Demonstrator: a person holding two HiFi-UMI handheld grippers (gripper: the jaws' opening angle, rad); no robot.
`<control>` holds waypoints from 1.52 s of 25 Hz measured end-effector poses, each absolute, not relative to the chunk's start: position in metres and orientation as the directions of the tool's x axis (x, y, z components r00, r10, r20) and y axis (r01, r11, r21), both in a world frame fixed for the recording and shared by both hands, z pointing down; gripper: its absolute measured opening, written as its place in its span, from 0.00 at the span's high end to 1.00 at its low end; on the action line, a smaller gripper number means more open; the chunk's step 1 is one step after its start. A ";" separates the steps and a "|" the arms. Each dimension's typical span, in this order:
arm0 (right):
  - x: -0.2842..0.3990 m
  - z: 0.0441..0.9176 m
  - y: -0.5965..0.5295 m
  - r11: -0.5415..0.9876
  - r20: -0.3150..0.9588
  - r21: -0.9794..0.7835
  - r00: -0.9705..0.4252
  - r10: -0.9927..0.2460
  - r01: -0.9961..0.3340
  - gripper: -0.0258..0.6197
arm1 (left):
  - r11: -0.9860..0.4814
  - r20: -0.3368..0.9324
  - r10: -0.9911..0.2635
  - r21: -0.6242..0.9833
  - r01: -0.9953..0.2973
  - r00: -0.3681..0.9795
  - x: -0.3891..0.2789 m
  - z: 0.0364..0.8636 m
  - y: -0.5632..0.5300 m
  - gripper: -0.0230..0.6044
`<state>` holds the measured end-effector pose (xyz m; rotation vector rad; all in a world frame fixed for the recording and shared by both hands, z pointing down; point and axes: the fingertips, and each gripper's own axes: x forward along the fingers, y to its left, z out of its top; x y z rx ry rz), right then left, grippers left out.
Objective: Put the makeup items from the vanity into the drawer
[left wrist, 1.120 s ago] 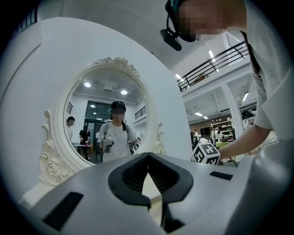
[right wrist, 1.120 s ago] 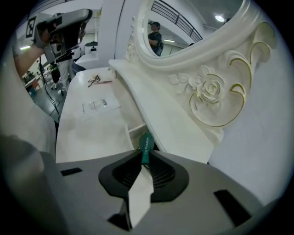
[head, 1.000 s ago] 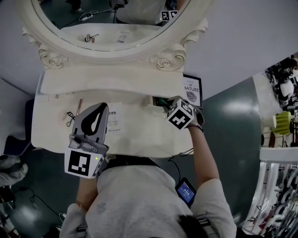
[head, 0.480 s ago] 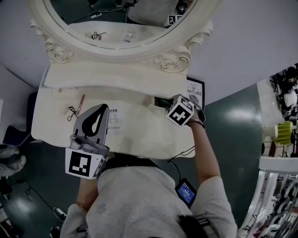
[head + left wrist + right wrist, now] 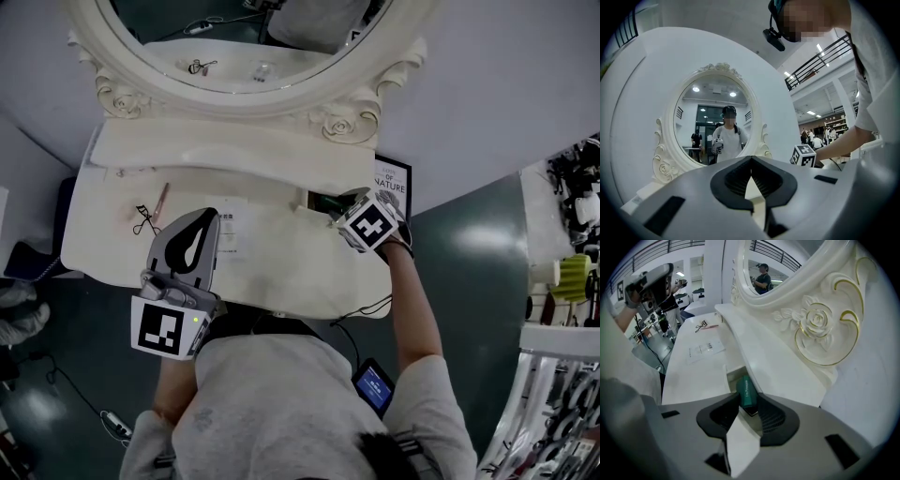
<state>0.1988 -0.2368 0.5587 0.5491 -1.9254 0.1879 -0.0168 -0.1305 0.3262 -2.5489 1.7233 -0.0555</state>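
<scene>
Head view: the right gripper (image 5: 339, 210) reaches the open drawer (image 5: 307, 201), at 2 o'clock on the worktop (image 5: 281, 267).

Left gripper view: the left gripper (image 5: 751, 161) is closed and empty, likely just waiting.

Right gripper view: the jaws are opening, so the green tube (image 5: 746, 391) between them can lie in the drawer.

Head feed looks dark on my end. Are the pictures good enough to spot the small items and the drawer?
Head view: dim overall, but the eyelash curler is still easy to make out. Right gripper view: evenly lit, the green tube in the drawer crisp, fisheye bending the vanity edge. Left gripper view: bright, strongly curved, no motion blur.
</scene>
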 end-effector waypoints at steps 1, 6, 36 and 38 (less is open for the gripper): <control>0.200 0.560 -0.238 0.880 0.898 0.117 -0.329 -0.291 -0.460 0.76 | -0.368 -0.006 -0.929 -0.074 -0.927 0.370 -0.016 0.326 -0.130 0.94; 0.198 0.558 -0.237 0.875 0.876 0.063 -0.394 -0.279 -0.480 0.73 | -0.352 -0.017 -0.935 -0.083 -0.932 0.355 -0.011 0.324 -0.125 0.94; 0.182 0.493 -0.214 0.684 0.556 0.024 -0.559 -0.615 -0.729 0.92 | -0.374 -0.022 -0.926 -0.084 -0.924 0.377 -0.021 0.320 -0.112 0.94; 0.174 0.484 -0.208 0.666 0.516 0.008 -0.568 -0.641 -0.746 0.92 | -0.380 -0.024 -0.924 -0.085 -0.921 0.383 -0.026 0.318 -0.111 0.94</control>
